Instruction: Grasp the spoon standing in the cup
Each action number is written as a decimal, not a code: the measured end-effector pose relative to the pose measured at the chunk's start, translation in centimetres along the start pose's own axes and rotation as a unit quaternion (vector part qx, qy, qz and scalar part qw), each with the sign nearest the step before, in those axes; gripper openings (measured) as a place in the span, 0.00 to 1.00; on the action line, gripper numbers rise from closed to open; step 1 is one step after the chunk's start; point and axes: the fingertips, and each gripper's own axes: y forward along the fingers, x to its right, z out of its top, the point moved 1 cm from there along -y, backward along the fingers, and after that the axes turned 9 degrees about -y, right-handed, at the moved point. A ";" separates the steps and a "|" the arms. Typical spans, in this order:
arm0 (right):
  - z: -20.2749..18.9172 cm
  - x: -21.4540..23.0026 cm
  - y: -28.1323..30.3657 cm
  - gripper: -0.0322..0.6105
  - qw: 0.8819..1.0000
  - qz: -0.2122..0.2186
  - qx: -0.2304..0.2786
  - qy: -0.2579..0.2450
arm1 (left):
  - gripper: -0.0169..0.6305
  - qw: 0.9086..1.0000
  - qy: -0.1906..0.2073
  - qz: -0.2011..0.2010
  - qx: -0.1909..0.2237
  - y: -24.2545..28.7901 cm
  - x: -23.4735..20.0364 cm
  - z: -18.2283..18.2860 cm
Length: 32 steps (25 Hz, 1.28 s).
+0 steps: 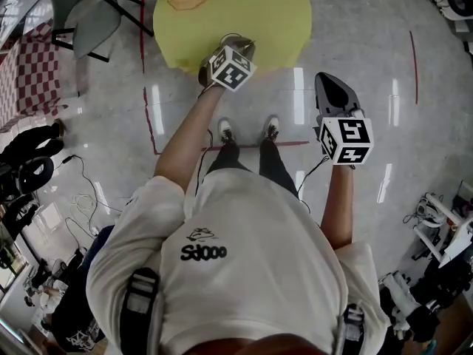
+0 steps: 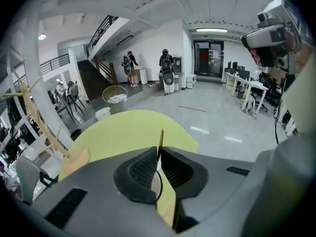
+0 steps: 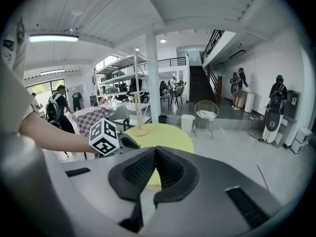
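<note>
A round yellow table [image 1: 273, 13] stands on the glossy grey floor [image 1: 355, 43]. The grey plastic right gripper [image 3: 155, 152] is held off the table's near side, its jaws pressed together and empty. The grey plastic left gripper [image 2: 159, 151] hangs over the table's near edge. Below its jaws a pale cup [image 2: 154, 184] partly shows. The jaws pinch the thin gold-coloured spoon [image 2: 161, 138], whose handle rises upright above them.

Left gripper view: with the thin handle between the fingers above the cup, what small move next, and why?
Probably a short, straight lift. The fingers of the left gripper look closed on the thin handle of the spoon, with the cup below, so raising slightly would confirm the hold without tipping the cup.
</note>
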 end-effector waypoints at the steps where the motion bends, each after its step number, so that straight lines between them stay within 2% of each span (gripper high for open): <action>1: 0.0 0.0 0.0 0.08 1.000 0.001 0.001 0.000 | 0.09 1.000 0.005 0.002 0.000 0.0 0.1 0.0; 5: 0.3 -0.2 -0.2 0.08 1.000 0.006 0.009 -0.005 | 0.08 1.000 0.024 0.014 0.002 -0.3 0.3 0.1; 9: 0.9 -0.9 -0.4 0.08 1.000 0.015 0.020 -0.011 | 0.08 0.999 0.018 0.032 0.017 -2.0 -0.1 0.4; 17: 4.7 -2.9 1.1 0.08 0.997 0.041 0.050 -0.033 | 0.08 0.995 0.003 0.045 0.088 -8.5 -2.3 3.0; 24: 8.4 -5.1 2.2 0.08 0.993 0.061 0.084 -0.062 | 0.08 0.983 -0.031 0.077 0.162 -15.9 -4.7 4.7; 29: 11.3 -5.2 2.1 0.09 0.987 0.067 0.112 -0.091 | 0.08 0.970 -0.045 0.119 0.206 -21.2 -5.9 6.2; 32: 13.0 -5.9 1.8 0.09 0.983 0.072 0.128 -0.109 | 0.08 0.964 -0.058 0.130 0.222 -23.6 -6.3 6.2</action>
